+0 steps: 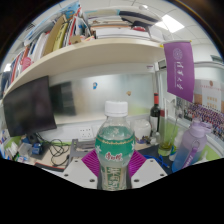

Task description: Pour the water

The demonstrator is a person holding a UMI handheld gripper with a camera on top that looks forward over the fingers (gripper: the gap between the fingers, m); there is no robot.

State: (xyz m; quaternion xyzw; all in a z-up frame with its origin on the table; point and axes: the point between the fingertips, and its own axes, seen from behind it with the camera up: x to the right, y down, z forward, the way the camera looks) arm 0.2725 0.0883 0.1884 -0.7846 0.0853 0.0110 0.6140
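Observation:
A clear plastic bottle (114, 145) with a white cap, a green tint and a red-and-white label stands upright between my gripper's (113, 165) two fingers. Both purple pads (91, 163) press against its sides at the label, so the gripper is shut on it. The bottle's base is hidden below the fingers. A translucent cup-like container (192, 146) with a purple tint stands to the right, beyond the fingers.
A dark monitor (30, 106) stands to the left on a cluttered desk. A shelf (90, 55) with books runs above. A purple banner (181, 70) hangs at the right. Bottles and small items (157, 125) stand behind the held bottle.

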